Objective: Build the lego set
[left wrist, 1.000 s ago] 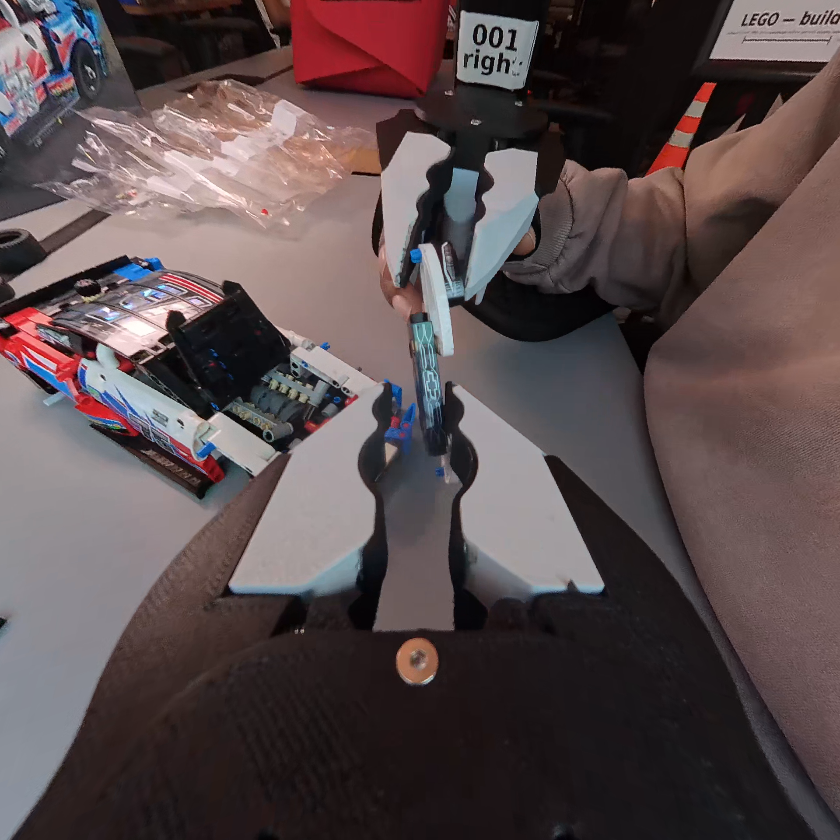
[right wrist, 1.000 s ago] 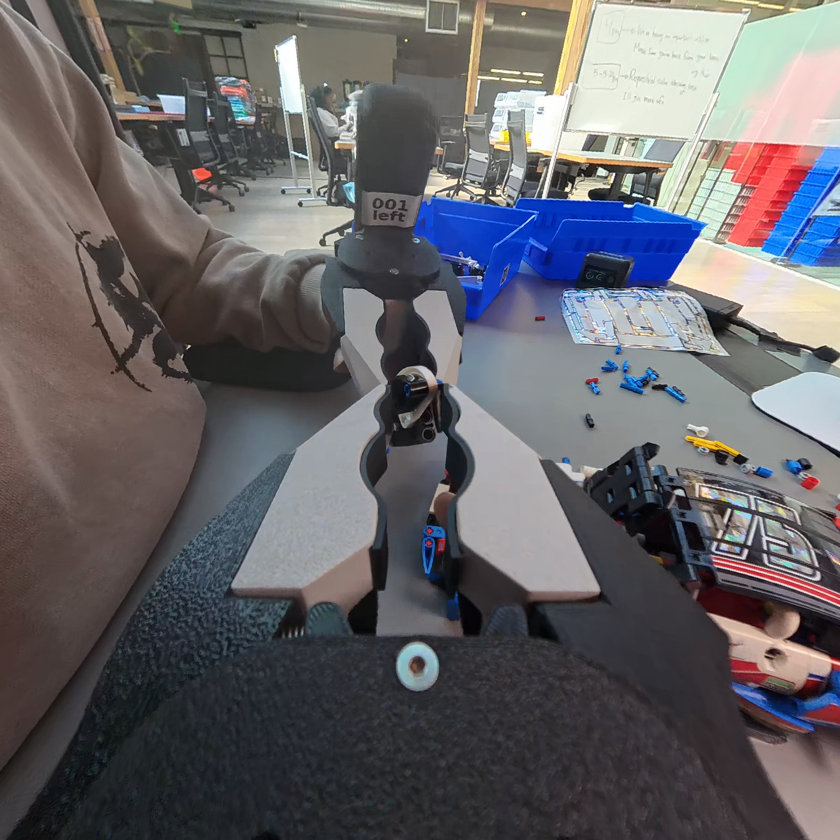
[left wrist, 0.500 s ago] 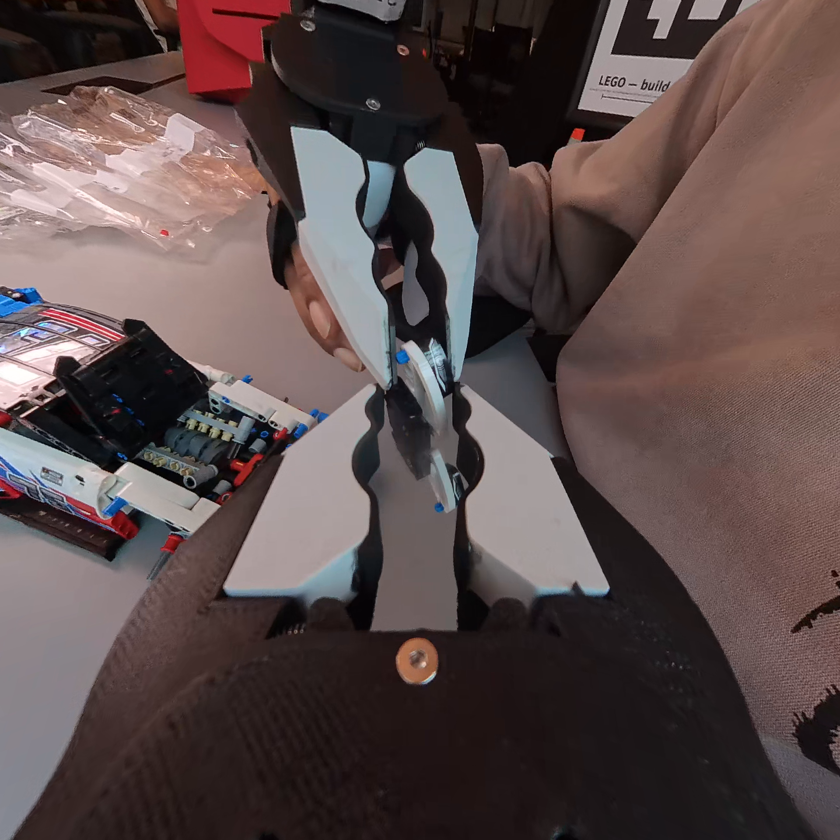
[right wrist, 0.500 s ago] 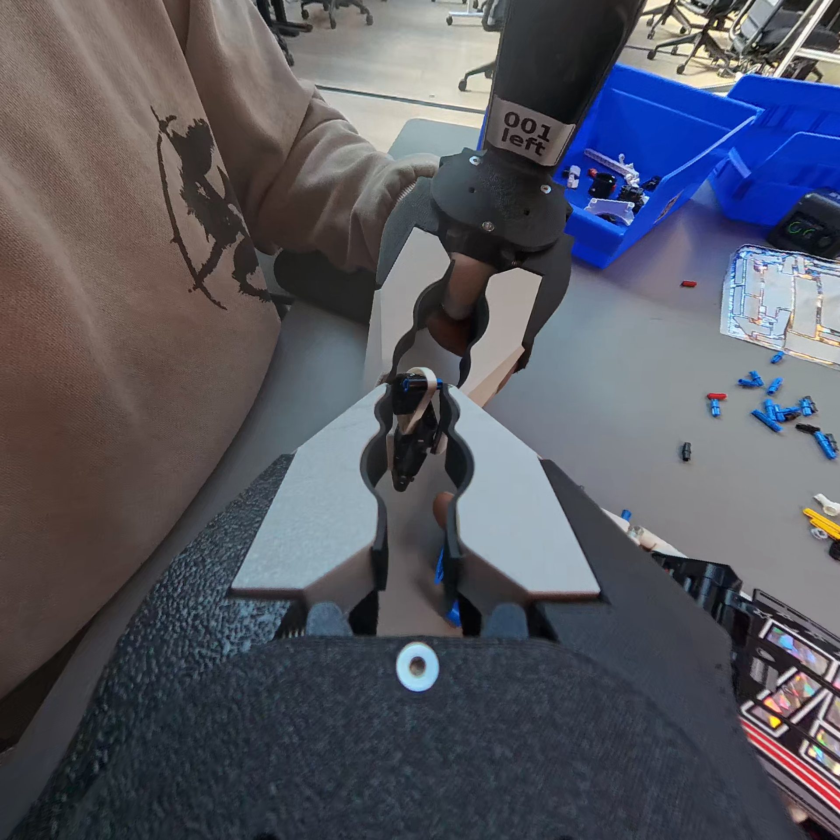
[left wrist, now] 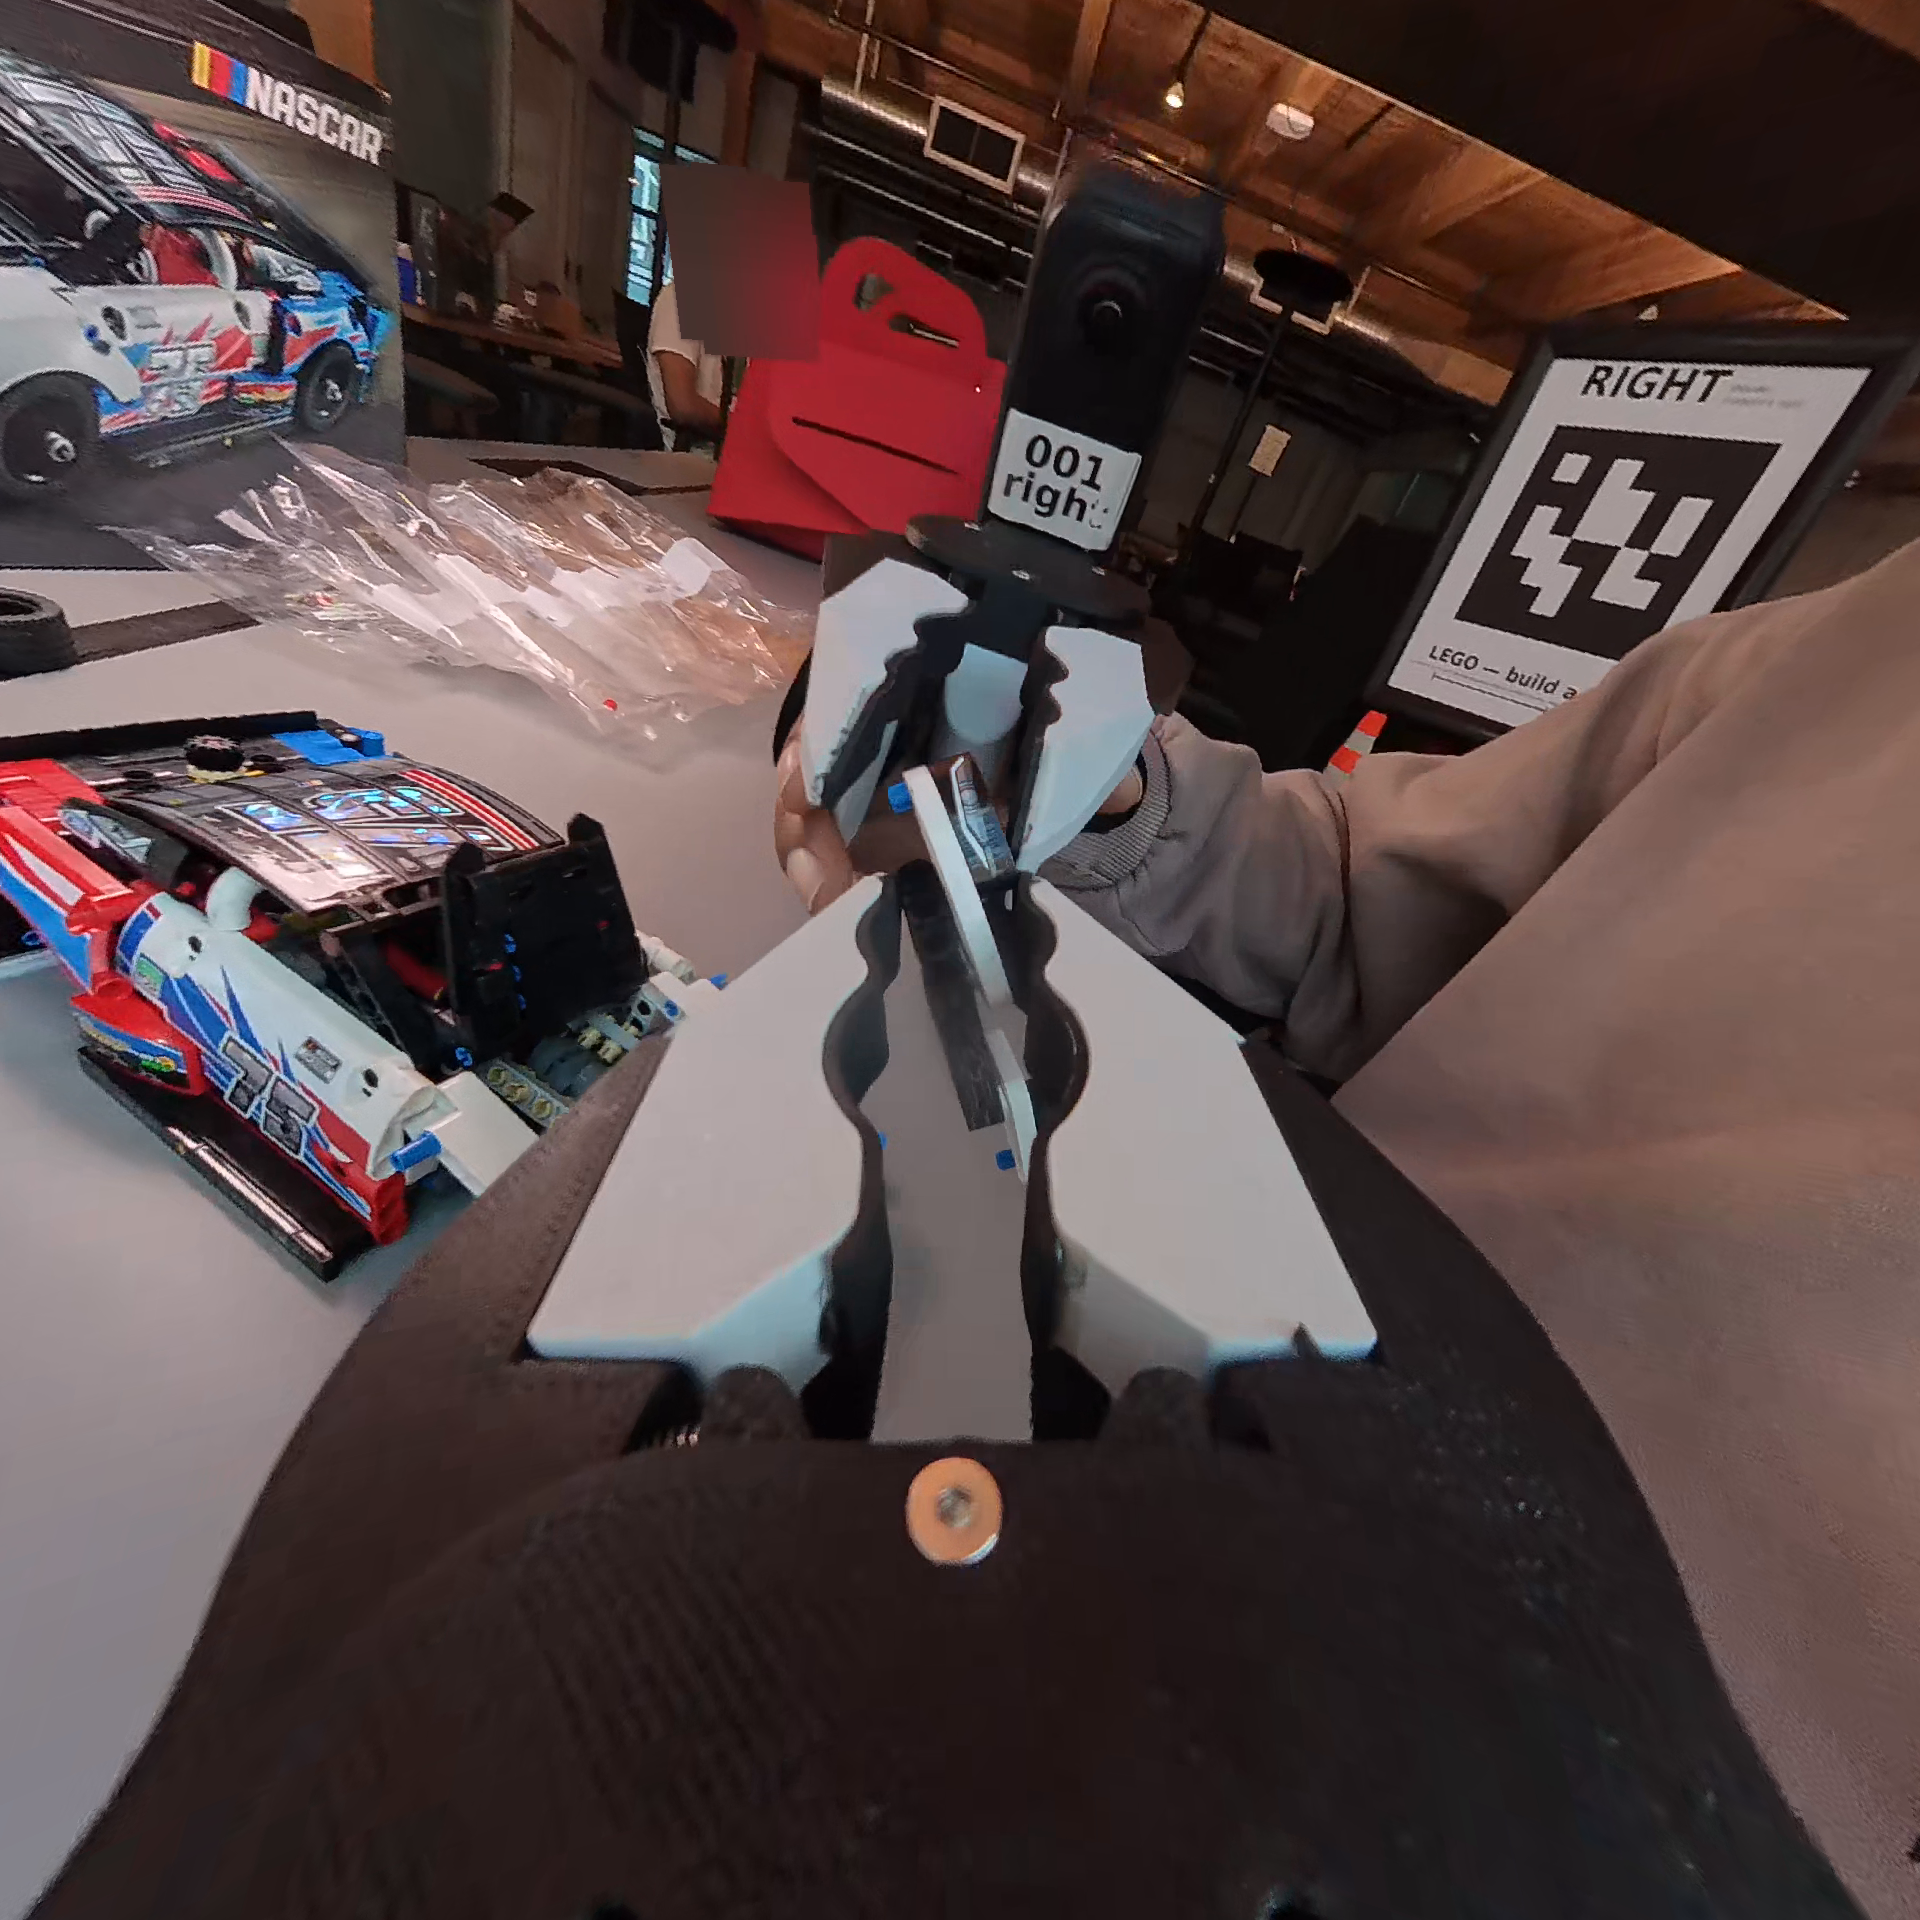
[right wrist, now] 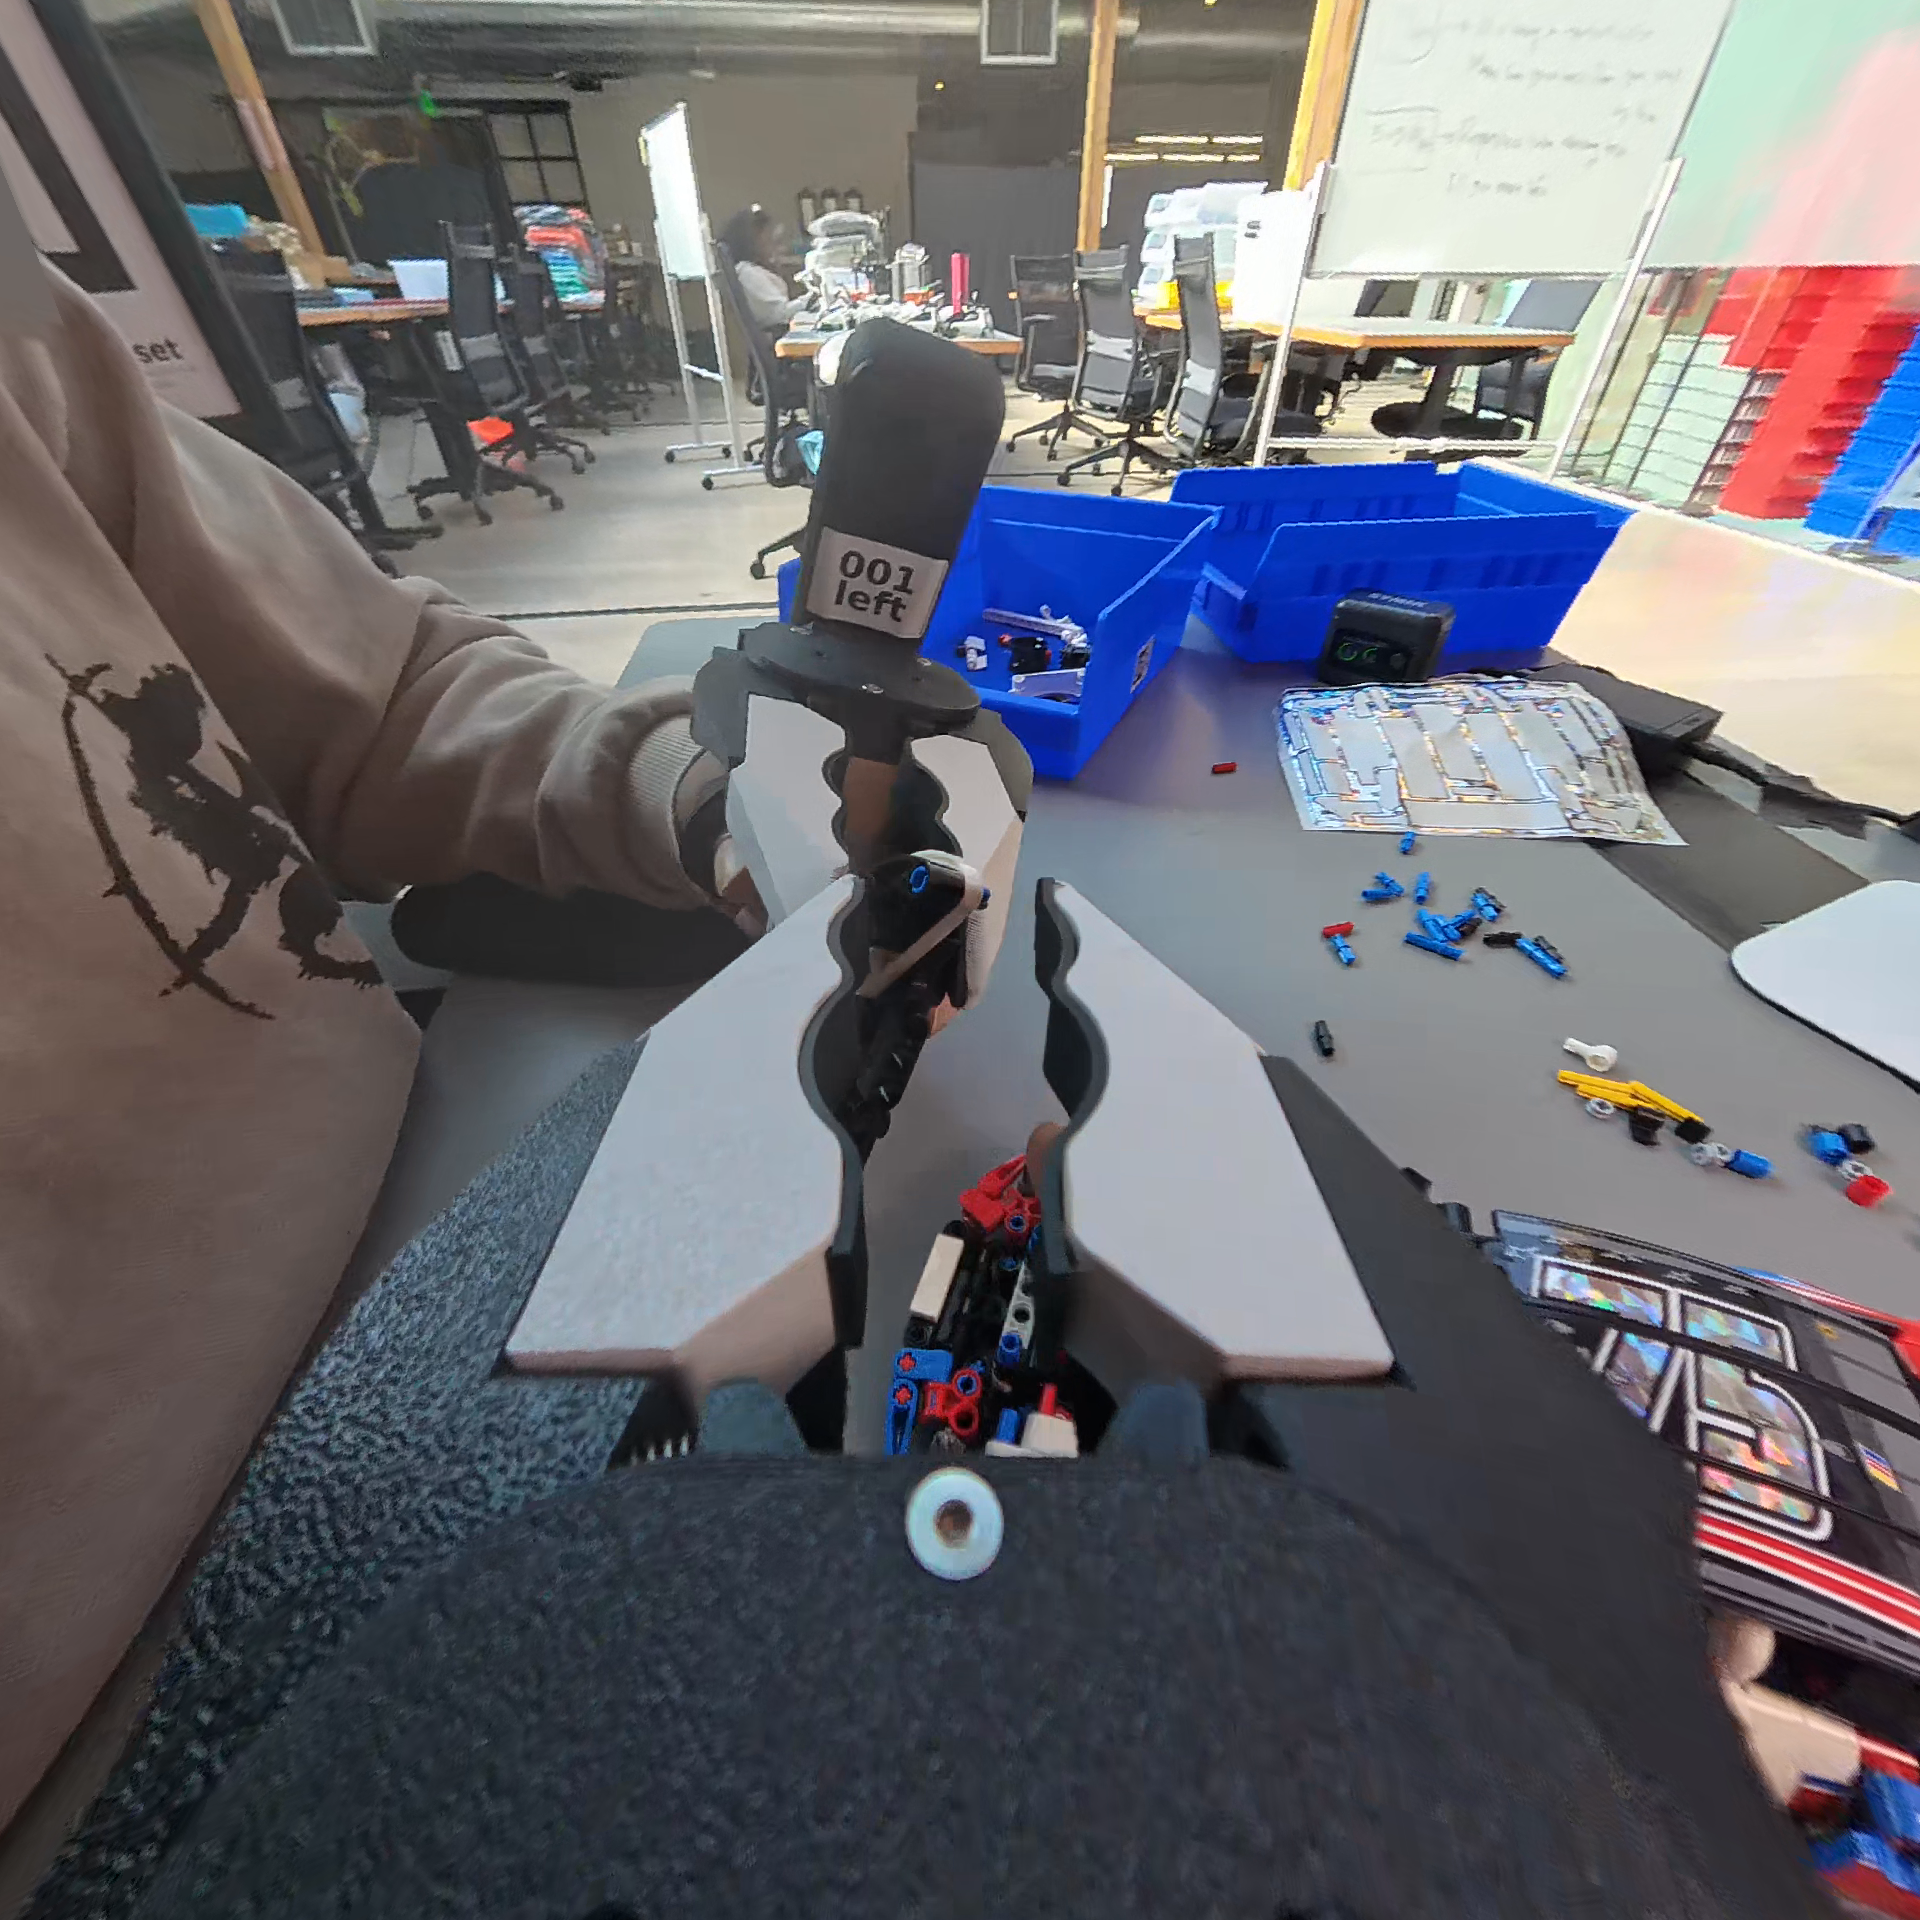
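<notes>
A long black-and-white lego piece with blue pins (left wrist: 971,940) lies between the fingers of my left gripper (left wrist: 961,899), which is shut on it above the table. My right gripper (right wrist: 945,894) faces it tip to tip and is open. The piece (right wrist: 914,940) rests against the inner edge of the right gripper's left finger. The right gripper also shows in the left wrist view (left wrist: 935,857), jaws apart around the piece's far end. The partly built red, white, blue and black race car (left wrist: 260,935) sits on the grey table, left of the left gripper and under the right one (right wrist: 1714,1403).
Clear plastic bags (left wrist: 468,582), a red carton (left wrist: 862,436), the set's box (left wrist: 187,260) and a loose tyre (left wrist: 31,634) lie beyond the car. Blue bins (right wrist: 1091,582), a sticker sheet (right wrist: 1455,758) and loose pins (right wrist: 1444,925) lie to the right. A person's sleeves flank both grippers. The tips of both grippers are at nearly the same place.
My right gripper, which was shut on the piece, has opened. The piece now sits in the left gripper. Both grippers have tilted up from looking down at the table.
</notes>
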Motion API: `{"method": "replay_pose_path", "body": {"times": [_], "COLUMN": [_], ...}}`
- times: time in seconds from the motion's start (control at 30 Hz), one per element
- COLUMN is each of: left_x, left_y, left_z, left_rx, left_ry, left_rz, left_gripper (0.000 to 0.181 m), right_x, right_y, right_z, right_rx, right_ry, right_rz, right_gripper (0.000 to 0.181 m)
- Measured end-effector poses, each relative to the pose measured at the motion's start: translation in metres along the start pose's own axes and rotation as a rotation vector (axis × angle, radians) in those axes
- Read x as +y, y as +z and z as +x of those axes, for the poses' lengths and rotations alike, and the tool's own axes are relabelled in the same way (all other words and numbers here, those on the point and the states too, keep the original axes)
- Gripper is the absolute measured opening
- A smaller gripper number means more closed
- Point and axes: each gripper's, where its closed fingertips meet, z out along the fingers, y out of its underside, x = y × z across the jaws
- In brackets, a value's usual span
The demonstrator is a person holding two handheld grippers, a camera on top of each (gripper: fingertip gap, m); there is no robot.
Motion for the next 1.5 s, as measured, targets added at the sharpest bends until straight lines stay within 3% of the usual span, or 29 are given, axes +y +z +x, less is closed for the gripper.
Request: {"method": "replay_pose_path", "body": {"times": [0.27,0.43,0.57,0.67,0.93,1.0,1.1,1.17,1.23,1.3,1.5], "left_x": [-0.026,-0.055,-0.064,-0.061,-0.049,-0.049,-0.049,-0.049,-0.049,-0.050,-0.051], "left_y": [-0.009,-0.010,-0.008,-0.016,-0.022,-0.023,-0.021,-0.014,-0.008,-0.009,-0.020], "left_z": [-0.019,-0.036,-0.048,-0.057,-0.067,-0.068,-0.065,-0.057,-0.052,-0.052,-0.061], "left_rx": [-0.102,-0.149,-0.188,-0.223,-0.202,-0.217,-0.248,-0.244,-0.241,-0.243,-0.239], "left_ry": [-0.064,-0.188,-0.249,-0.268,-0.347,-0.334,-0.279,-0.241,-0.221,-0.220,-0.296], "left_rz": [0.152,0.325,0.404,0.423,0.426,0.425,0.405,0.386,0.372,0.370,0.399], "left_gripper": [0.018,0.018,0.019,0.018,0.018,0.018,0.018,0.018,0.018,0.018,0.018], "right_x": [0.007,0.034,0.029,0.022,0.029,0.030,0.030,0.034,0.038,0.035,0.027], "right_y": [-0.027,-0.009,0.000,-0.002,-0.019,-0.020,-0.011,0.000,0.003,0.000,-0.027], "right_z": [0.011,0.013,0.024,0.024,0.039,0.040,0.036,0.035,0.039,0.037,0.048], "right_rx": [0.181,0.356,0.450,0.439,0.437,0.437,0.420,0.439,0.489,0.473,0.516], "right_ry": [0.035,0.052,-0.036,-0.040,-0.007,0.029,0.131,0.129,0.062,0.010,-0.008], "right_rz": [-0.001,-0.048,-0.071,-0.010,0.002,0.007,0.002,-0.046,-0.091,-0.075,-0.023], "right_gripper": [0.046,0.056,0.038,0.000,0.000,0.017,0.058,0.068,0.048,0.010,0.000]}}
